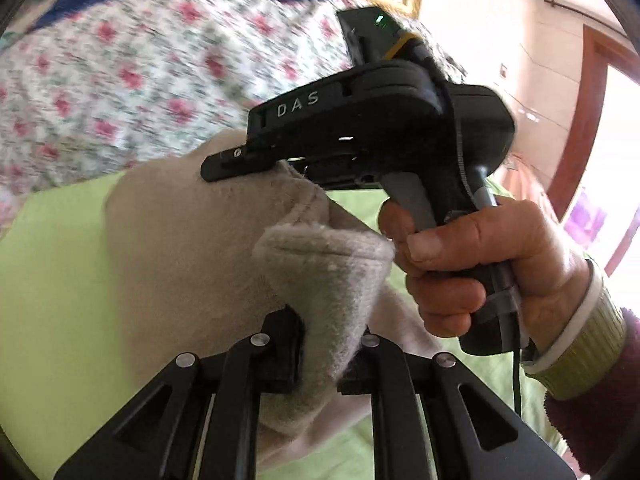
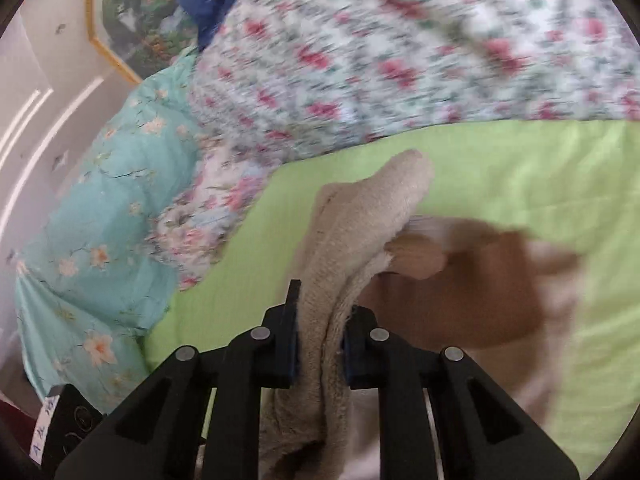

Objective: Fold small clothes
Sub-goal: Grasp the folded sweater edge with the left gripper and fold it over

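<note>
Beige fleece, a small garment [image 1: 192, 248], hangs bunched between both tools above a lime-green sheet [image 1: 52, 272]. The left gripper [image 1: 320, 360] has its jaws closed tight on a thick fold of the cloth. The right gripper [image 2: 320, 344] pinches another ridge of the same garment [image 2: 360, 216] the same way. A bare hand [image 1: 480, 264] holds the right tool's handle. A flowered quilt [image 2: 360, 60] lies beyond the sheet, blurred.

Motion smears the floral quilt [image 2: 360, 60] and the brown patch [image 2: 460, 292] beside the beige garment [image 2: 320, 264], whose lower end the right-wrist frame's bottom edge cuts off
</note>
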